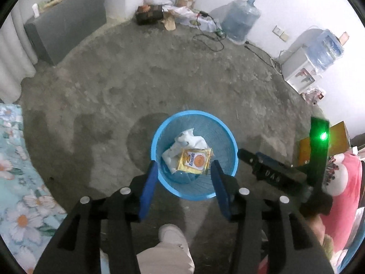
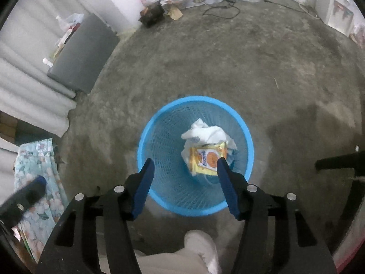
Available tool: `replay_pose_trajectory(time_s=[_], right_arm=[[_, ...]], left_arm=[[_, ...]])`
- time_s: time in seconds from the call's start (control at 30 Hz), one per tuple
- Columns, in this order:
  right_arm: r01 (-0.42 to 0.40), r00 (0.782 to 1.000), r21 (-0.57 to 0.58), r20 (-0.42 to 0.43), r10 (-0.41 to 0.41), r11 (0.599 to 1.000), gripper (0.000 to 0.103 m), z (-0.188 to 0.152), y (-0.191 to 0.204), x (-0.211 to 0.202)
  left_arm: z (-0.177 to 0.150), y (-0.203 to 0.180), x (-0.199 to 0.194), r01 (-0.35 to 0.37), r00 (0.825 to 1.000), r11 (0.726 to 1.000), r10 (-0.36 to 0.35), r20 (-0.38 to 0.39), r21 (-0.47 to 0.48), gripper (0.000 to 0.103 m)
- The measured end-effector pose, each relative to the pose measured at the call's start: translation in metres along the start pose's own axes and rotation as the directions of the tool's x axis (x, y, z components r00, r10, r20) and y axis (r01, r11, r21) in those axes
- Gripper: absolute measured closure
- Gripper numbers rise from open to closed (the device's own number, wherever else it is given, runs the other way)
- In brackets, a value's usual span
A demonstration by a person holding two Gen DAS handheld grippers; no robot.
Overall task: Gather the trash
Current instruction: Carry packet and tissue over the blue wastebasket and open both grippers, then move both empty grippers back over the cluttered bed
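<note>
A blue mesh waste basket (image 1: 194,113) (image 2: 196,98) stands on the concrete floor. In it lie a crumpled white paper (image 1: 187,140) (image 2: 205,132) and, on top, a yellow snack wrapper (image 1: 195,161) (image 2: 208,158). My left gripper (image 1: 184,163) hangs open over the basket's near rim, nothing between its blue pads (image 1: 149,187). My right gripper (image 2: 185,160) is also open above the basket and empty. In the left wrist view the right gripper's body (image 1: 271,171) shows at the right. The left gripper (image 2: 25,196) shows blurred at the lower left of the right wrist view.
A person's pale shoe (image 1: 171,233) (image 2: 200,244) stands just before the basket. Floral bedding (image 1: 13,171) lies left, a grey cabinet (image 1: 66,22) at the back left. Water jugs (image 1: 241,18), cables (image 1: 209,38) and bags line the far wall. A dispenser (image 1: 301,68) stands right.
</note>
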State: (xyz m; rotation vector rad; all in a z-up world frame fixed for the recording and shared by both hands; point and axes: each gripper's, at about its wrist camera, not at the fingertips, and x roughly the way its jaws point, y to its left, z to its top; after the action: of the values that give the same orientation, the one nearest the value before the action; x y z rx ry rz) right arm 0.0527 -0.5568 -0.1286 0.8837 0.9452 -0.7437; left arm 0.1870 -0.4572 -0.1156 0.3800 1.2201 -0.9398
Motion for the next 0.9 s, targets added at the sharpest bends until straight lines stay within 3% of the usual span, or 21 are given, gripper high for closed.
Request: replay_pose_trajectory(time_s=[0.27, 0.5, 0.7, 0.77, 0.87, 0.9], right_arm=[[-0.017, 0.996, -0.082, 0.086, 0.024, 0.997, 0.035, -0.026, 0.036, -0.042], [-0.075, 0.981, -0.19, 0.16, 0.106, 0.979, 0.024, -0.043, 0.081, -0.098], [-0.119, 0.977, -0.252, 0.14, 0.158, 0.961, 0.023, -0.056, 0.113, -0.113], [-0.136, 0.976, -0.286, 0.126, 0.178, 0.948, 0.023, -0.061, 0.129, -0.117], [-0.185, 0.967, -0.334, 0.104, 0.231, 0.924, 0.023, -0.069, 0.153, -0.126], [-0.198, 0.965, -0.346, 0.097, 0.245, 0.917, 0.023, -0.072, 0.16, -0.128]], left_arm=[[-0.022, -0.001, -0.093, 0.001, 0.992, 0.999, -0.007, 0.122, 0.047, 0.034], [-0.064, 0.028, -0.187, 0.033, 0.967, 0.999, -0.026, 0.253, -0.024, 0.026], [-0.118, 0.072, -0.263, 0.043, 0.931, 0.994, -0.002, 0.364, -0.104, 0.023], [-0.139, 0.093, -0.294, 0.045, 0.912, 0.989, 0.018, 0.41, -0.142, 0.022], [-0.174, 0.129, -0.342, 0.028, 0.873, 0.977, 0.08, 0.481, -0.214, 0.02], [-0.189, 0.146, -0.362, 0.018, 0.851, 0.968, 0.117, 0.512, -0.251, 0.02]])
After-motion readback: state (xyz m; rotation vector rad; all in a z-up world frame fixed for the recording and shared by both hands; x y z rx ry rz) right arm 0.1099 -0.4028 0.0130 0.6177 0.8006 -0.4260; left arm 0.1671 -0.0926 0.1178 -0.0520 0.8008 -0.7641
